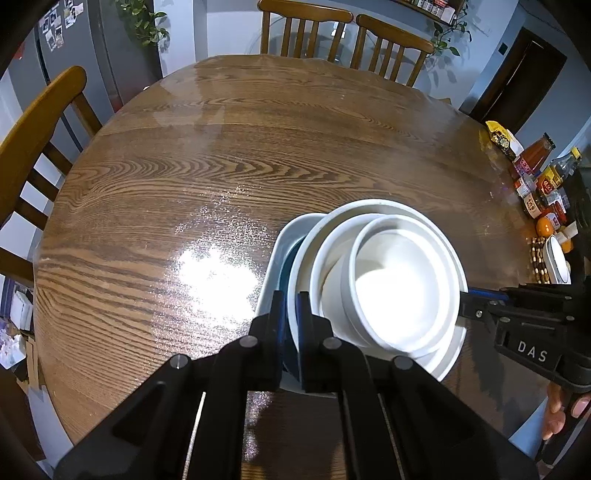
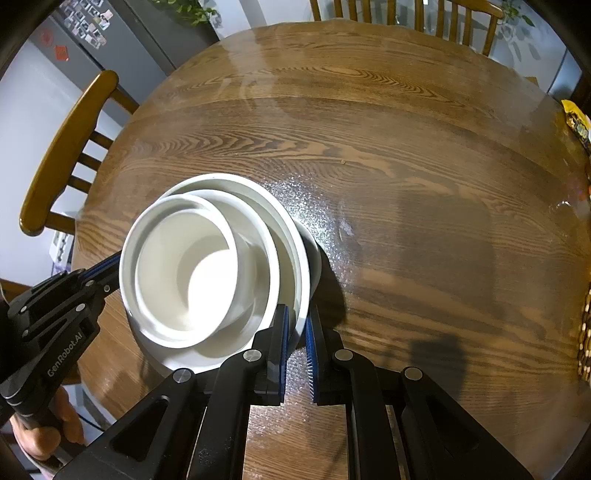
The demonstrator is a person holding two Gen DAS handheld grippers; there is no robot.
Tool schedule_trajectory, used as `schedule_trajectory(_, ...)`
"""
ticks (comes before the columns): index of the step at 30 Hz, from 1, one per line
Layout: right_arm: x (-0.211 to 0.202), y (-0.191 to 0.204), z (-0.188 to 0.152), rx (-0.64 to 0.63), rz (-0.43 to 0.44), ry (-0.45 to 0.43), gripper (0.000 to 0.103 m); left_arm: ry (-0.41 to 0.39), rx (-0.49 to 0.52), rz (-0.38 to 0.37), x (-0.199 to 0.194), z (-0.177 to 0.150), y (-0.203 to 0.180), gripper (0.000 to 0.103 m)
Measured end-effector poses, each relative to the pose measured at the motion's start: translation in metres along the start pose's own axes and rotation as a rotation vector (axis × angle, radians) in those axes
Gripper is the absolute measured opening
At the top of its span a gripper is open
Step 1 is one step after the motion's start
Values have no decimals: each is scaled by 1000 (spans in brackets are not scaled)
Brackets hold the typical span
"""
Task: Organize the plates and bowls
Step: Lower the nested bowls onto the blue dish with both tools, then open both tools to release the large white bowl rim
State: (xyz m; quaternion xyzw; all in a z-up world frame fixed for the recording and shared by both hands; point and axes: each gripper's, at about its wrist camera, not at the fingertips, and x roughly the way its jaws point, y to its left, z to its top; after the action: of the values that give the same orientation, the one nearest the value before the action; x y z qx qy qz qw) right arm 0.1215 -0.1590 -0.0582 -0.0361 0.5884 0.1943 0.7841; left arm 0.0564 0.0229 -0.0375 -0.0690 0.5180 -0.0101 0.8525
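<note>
A stack of dishes stands near the front of the round wooden table [image 1: 221, 147]. A small white bowl [image 1: 399, 280] sits in a wider white bowl [image 1: 328, 266], which sits on a large white plate [image 1: 369, 206]. Under them are a teal plate [image 1: 290, 258] and a pale plate [image 1: 280, 240]. My left gripper [image 1: 290, 299] is shut on the stack's left rim, at the lower plates. My right gripper [image 2: 297, 319] is shut on the large white plate's [image 2: 295, 240] right rim. Each gripper shows in the other view, the right gripper [image 1: 463, 297] and the left gripper [image 2: 116, 260]. Whether the stack is lifted I cannot tell.
Sauce bottles [image 1: 535, 162], a yellow snack bag [image 1: 498, 138], an orange [image 1: 545, 227] and a bowl on a beaded mat [image 1: 557, 260] crowd the table's right edge. Wooden chairs stand at the left [image 1: 40, 122] and far side [image 1: 306, 29]. A hand [image 2: 48, 432] holds the left gripper's handle.
</note>
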Motion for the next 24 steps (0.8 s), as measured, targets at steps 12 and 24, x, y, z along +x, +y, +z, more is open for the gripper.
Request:
schedule_trajectory(12,-1,4,-1,-11,-23,-4,12,-2,6,34,-3,-2,2,15)
schedule_trajectory(24,-3,-5,-2,23,-8,-11,12,-13,-2,53,-3,-4,7,36)
